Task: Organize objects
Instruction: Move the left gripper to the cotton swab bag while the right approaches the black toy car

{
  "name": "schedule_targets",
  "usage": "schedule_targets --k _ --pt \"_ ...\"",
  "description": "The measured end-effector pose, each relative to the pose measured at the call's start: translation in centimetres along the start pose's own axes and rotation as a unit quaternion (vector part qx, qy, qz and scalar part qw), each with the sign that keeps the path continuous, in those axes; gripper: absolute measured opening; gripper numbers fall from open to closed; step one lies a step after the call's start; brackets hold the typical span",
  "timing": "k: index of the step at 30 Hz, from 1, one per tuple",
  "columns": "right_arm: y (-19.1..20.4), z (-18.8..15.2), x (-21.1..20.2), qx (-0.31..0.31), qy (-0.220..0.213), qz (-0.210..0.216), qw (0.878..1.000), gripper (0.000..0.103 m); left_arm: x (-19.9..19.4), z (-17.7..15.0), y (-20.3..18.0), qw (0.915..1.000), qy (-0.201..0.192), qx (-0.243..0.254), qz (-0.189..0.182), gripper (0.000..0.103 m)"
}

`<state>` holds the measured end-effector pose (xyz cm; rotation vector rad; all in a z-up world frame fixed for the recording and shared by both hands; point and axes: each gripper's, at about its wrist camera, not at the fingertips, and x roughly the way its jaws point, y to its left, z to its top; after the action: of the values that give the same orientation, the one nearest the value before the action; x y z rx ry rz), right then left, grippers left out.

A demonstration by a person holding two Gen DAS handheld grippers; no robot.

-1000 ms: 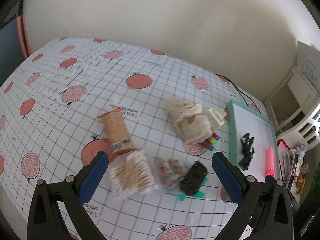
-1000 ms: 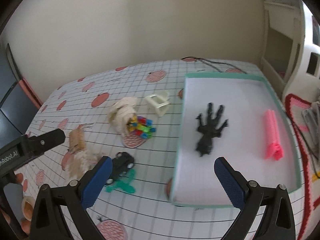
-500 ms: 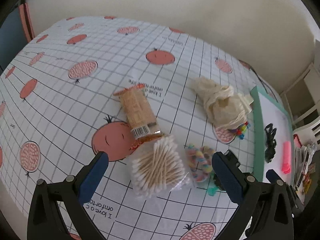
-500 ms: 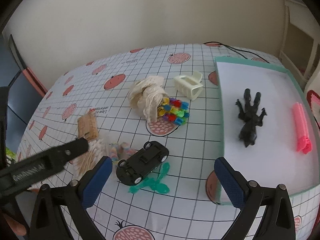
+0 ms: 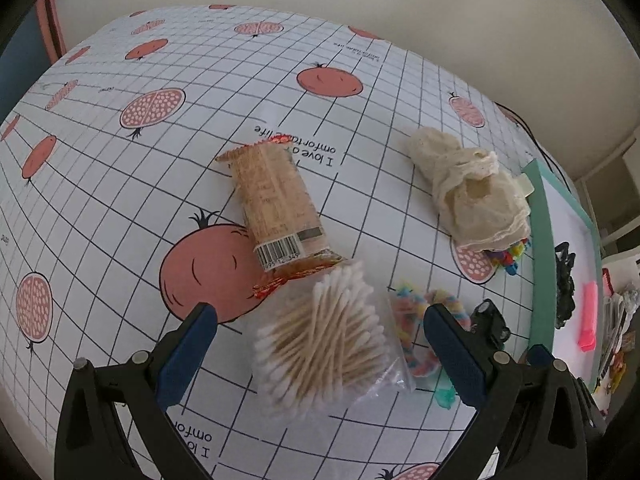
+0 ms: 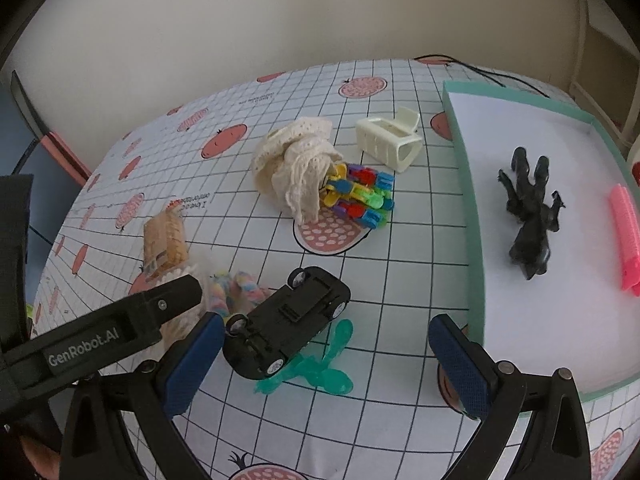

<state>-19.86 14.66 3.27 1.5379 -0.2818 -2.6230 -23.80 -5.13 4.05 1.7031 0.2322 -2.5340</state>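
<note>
left gripper spread wide over clear bag of cotton swabs | right gripper spread, empty, "GenRobot.AI" legible beside | barcoded biscuit packet touching swabs, digits perhaps "12 345"

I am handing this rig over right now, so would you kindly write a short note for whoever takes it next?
Left gripper: open, empty, straddling the clear bag of cotton swabs.
Right gripper: open, empty, over the upturned black toy car and green plastic figure.
Done: black animal figure and pink ribbed roller lie in the teal-rimmed white tray.
Left on the tablecloth: wrapped cracker pack, pastel candy bag, cream lace cloth, coloured clips, cream hair claw.
</note>
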Motion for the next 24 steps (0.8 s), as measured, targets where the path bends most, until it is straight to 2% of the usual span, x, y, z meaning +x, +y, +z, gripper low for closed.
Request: schedule_targets --k 9,15,20,24 --pt "0.3 -0.1 1.3 -0.007 0.011 -0.006 1.0 0.103 1.3 0.1 0.2 0.9999 0.01 -0.004 0.006 0.103" --pt "0.8 -0.1 1.6 -0.021 0.003 -0.024 0.999 0.103 1.5 0.2 0.0 0.9998 0.005 0.001 0.018 0.102" --pt "1.4 0.0 1.4 -0.041 -0.011 -0.041 0.998 0.103 1.4 0.2 0.0 0.9995 0.001 0.002 0.031 0.095" --pt "1.4 0.1 1.3 -0.05 -0.017 -0.047 0.998 0.095 1.4 0.2 0.0 0.9993 0.0 0.004 0.037 0.093"
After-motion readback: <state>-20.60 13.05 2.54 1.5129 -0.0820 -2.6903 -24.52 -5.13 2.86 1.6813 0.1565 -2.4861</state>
